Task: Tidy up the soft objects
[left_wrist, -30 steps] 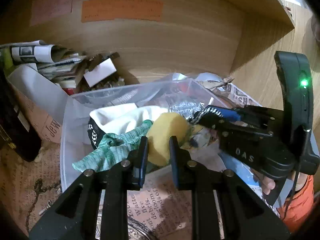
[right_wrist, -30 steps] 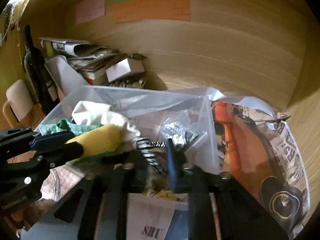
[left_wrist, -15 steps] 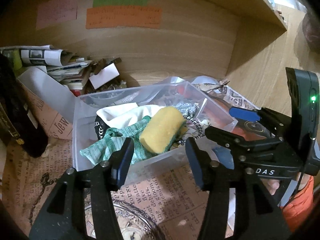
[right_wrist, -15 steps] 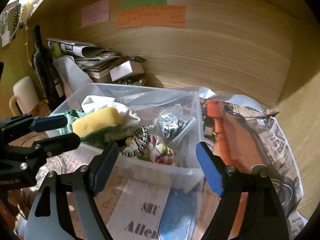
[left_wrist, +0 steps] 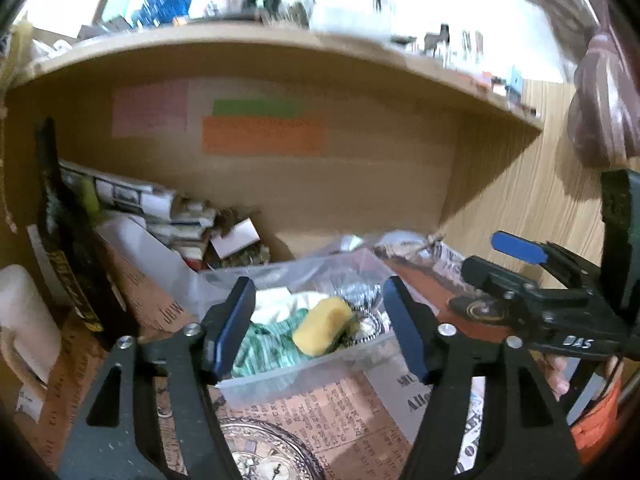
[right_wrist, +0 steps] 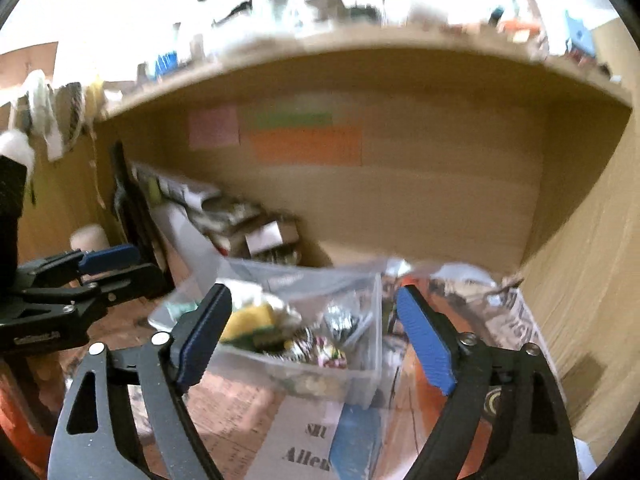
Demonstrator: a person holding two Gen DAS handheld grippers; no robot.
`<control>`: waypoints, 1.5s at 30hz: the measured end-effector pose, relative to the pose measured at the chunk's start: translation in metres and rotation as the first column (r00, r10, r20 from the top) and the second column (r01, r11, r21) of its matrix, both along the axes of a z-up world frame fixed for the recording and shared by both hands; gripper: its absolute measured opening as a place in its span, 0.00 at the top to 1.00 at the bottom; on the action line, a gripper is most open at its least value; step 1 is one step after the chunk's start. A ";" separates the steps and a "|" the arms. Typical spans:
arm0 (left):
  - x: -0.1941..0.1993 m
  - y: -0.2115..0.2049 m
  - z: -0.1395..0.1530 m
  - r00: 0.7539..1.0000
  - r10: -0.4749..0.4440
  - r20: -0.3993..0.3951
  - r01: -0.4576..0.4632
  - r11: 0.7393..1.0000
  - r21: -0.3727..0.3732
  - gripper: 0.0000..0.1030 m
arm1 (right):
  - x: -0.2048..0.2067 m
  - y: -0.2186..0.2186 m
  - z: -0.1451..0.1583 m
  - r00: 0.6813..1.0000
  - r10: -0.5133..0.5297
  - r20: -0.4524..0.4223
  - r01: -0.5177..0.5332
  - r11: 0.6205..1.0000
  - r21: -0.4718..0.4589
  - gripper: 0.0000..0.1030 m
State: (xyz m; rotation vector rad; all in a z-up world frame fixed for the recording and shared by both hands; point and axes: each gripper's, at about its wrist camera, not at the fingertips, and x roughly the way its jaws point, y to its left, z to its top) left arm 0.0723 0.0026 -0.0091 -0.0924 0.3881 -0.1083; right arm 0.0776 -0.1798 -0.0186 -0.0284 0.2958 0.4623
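- Bin: clear, on the newspaper-covered surface under a shelf; open room in front.
- Sponge (yellow): inside the bin, on green cloth.
- Left claw: fingers wide apart, holding nothing.
- Right claw: likewise spread, empty, short of the bin.

"DAS" on right tool; "Allen" on newspaper

Motion blur smears both views: the writing on the orange note cannot be read, and the clutter along the top shelf (washed out by glare) cannot be made out. The glass dish is cut by the near edge.
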 end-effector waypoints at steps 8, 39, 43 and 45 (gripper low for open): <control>-0.029 0.003 0.020 0.994 0.051 0.095 -0.053 0.999 0.012 0.22 | -0.029 -0.002 0.012 0.996 0.008 0.093 -0.012 0.999 0.039 0.00; -0.063 -0.008 0.027 0.980 0.088 0.176 -0.097 0.994 0.045 0.00 | -0.055 -0.003 0.015 0.993 0.004 0.118 -0.014 0.996 0.084 0.00; -0.063 -0.008 0.027 0.980 0.091 0.178 -0.101 0.994 0.046 0.00 | -0.055 -0.004 0.014 0.993 0.004 0.118 -0.014 0.996 0.084 0.00; -0.062 -0.006 0.026 0.980 0.089 0.176 -0.098 0.994 0.044 0.00 | -0.054 -0.004 0.014 0.993 0.007 0.117 -0.017 0.996 0.085 0.00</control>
